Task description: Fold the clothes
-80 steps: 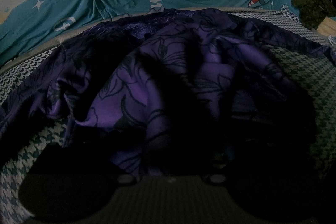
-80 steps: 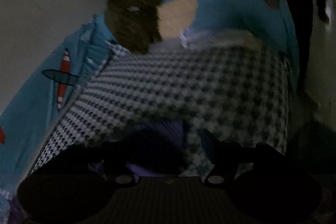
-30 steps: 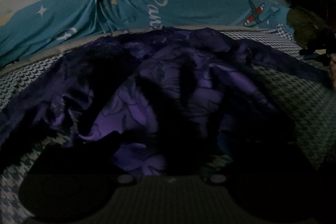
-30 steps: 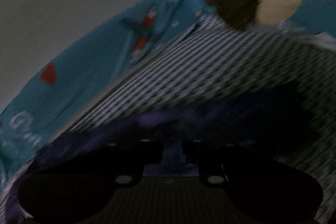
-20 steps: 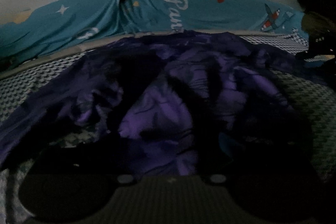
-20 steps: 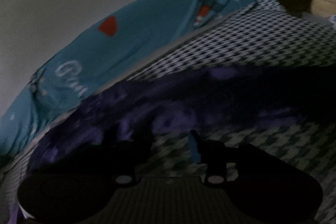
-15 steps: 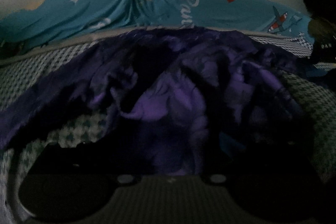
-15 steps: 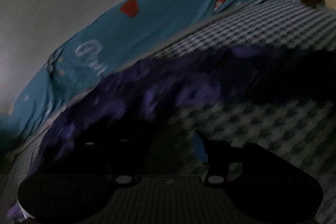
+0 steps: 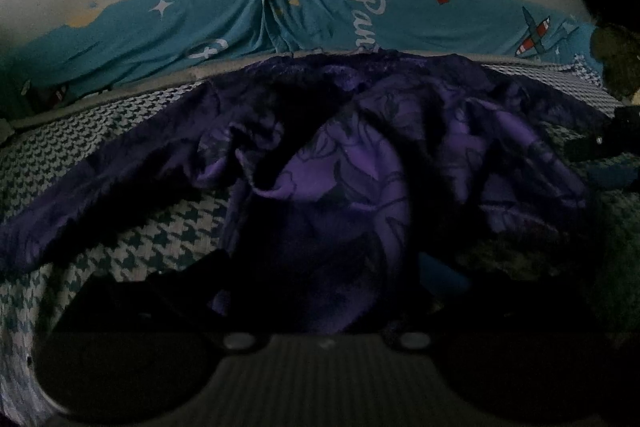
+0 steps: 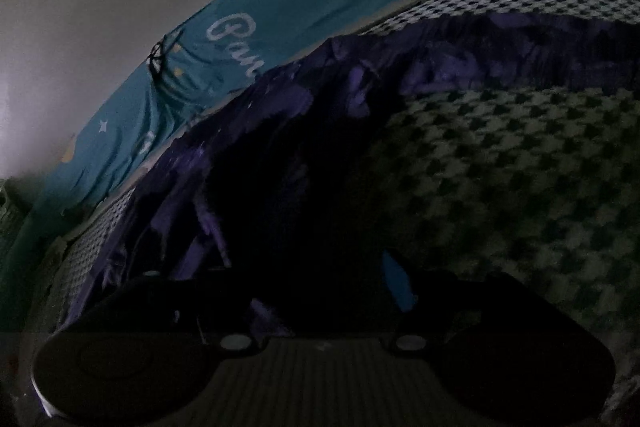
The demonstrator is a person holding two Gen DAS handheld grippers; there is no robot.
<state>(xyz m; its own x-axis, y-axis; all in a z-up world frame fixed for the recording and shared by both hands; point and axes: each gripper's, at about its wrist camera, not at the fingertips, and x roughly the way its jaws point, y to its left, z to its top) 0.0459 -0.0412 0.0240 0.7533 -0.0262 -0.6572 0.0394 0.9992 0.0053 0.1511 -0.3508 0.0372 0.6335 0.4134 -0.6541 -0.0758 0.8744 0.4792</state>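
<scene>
the right gripper [image 10: 320, 267] is opening, its jaws apart over dark purple cloth. the left gripper [image 9: 320, 267] looks clamped on the purple garment [image 9: 360, 155], crumpled on the houndstooth bed [image 9: 80, 131]. best spread it flat before creasing.

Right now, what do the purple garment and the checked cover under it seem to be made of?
Purple garment: probably a thin satin-like fabric, smooth with a soft sheen; the folds catch light and it drapes loosely, with dark line print. Checked cover: looks like a woven or knitted cloth, matte, with a houndstooth pattern and no shine. The dim light leaves both uncertain.
</scene>
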